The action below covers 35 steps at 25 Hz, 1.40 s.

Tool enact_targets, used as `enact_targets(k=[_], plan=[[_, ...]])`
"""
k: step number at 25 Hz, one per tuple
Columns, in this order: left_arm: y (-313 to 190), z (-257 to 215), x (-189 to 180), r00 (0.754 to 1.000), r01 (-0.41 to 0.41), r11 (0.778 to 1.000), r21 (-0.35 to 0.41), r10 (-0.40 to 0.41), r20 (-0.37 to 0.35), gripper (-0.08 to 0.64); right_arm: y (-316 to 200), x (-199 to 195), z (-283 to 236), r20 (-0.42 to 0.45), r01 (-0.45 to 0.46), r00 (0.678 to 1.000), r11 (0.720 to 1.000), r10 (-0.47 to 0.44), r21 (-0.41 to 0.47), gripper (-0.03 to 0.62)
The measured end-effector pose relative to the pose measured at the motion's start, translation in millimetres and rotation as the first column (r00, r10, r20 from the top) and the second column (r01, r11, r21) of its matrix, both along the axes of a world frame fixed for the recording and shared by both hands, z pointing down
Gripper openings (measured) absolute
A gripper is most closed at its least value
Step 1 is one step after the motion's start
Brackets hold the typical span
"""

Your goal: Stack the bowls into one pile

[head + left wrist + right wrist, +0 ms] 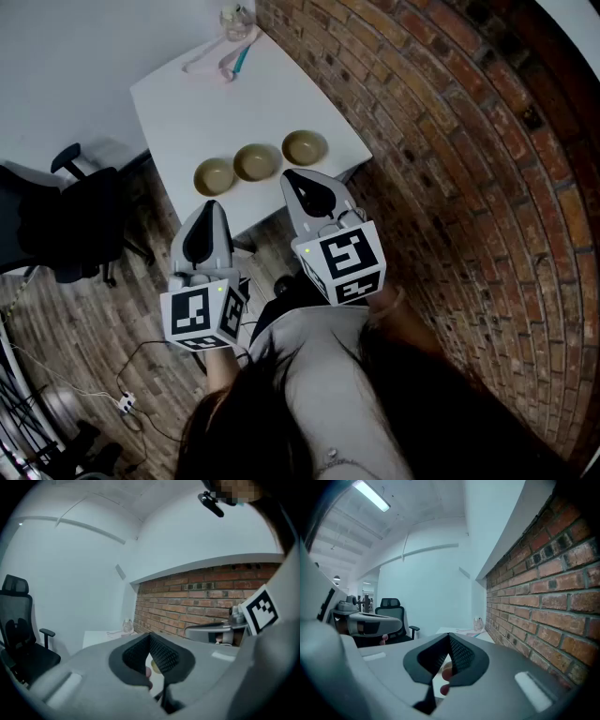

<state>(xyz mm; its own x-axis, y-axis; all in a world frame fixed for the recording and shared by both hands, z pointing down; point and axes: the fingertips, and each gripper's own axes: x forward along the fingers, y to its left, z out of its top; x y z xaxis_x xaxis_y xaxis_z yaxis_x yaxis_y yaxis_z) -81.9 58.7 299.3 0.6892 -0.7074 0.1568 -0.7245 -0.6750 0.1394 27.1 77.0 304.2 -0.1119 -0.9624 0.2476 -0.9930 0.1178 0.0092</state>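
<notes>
Taking stock from your left: office chair, black, well apart from the work. Left gripper, held short of the table's near edge, its fingers together at the tips with nothing between them. White table, carrying a glass jar and a loose cord at its far corner and three bowls in one row along its near edge, none stacked yet. Left bowl, middle bowl and right bowl are small, shallow, olive-tan and empty, each just beside its neighbour; whether they touch cannot be told. Judged stiff and light, with a smooth wall likely to slip. The material is unclear, so treat them as chippable. Take each at the rim on the side nearest you, one finger inside and one outside, and keep it level. Right gripper, tip close in front of the middle and right bowls, its fingers likewise closed and empty; you would need to part them before any pick. Brick wall, far right.
</notes>
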Motion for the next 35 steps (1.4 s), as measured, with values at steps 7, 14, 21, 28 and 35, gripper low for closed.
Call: enact_targets(k=[7, 14, 21, 28, 35], plan=[[-2.1, 3.9, -6.7, 1.000, -0.019, 1.000, -0.007, 0.019, -0.006, 0.000, 0.5, -2.3, 6.2, 0.035, -0.028, 0.999, 1.000, 0.029, -0.012, 0.003], [-7.7, 7.9, -2.8, 0.999, -0.044, 0.999, -0.015, 0.044, -0.011, 0.000, -2.1, 9.8, 16.2, 0.059, -0.076, 0.995, 0.996, 0.078, -0.041, 0.003], [-21.9, 13.2, 7.7, 0.999, -0.052, 0.999, -0.013, 0.052, -0.002, 0.000, -15.7, 30.1, 29.6, 0.067, -0.112, 0.991, 0.991, 0.117, -0.069, 0.003], [-44.1, 16.9, 21.6, 0.999, -0.038, 0.999, -0.015, 0.038, 0.005, 0.000, -35.8, 55.5, 44.0, 0.079, -0.130, 0.987, 0.986, 0.139, -0.107, 0.003], [-62.8, 23.3, 38.2, 0.999, -0.029, 0.999, -0.015, 0.029, 0.023, 0.000, -52.9, 78.3, 62.6, 0.085, -0.134, 0.985, 0.979, 0.148, -0.153, 0.003]])
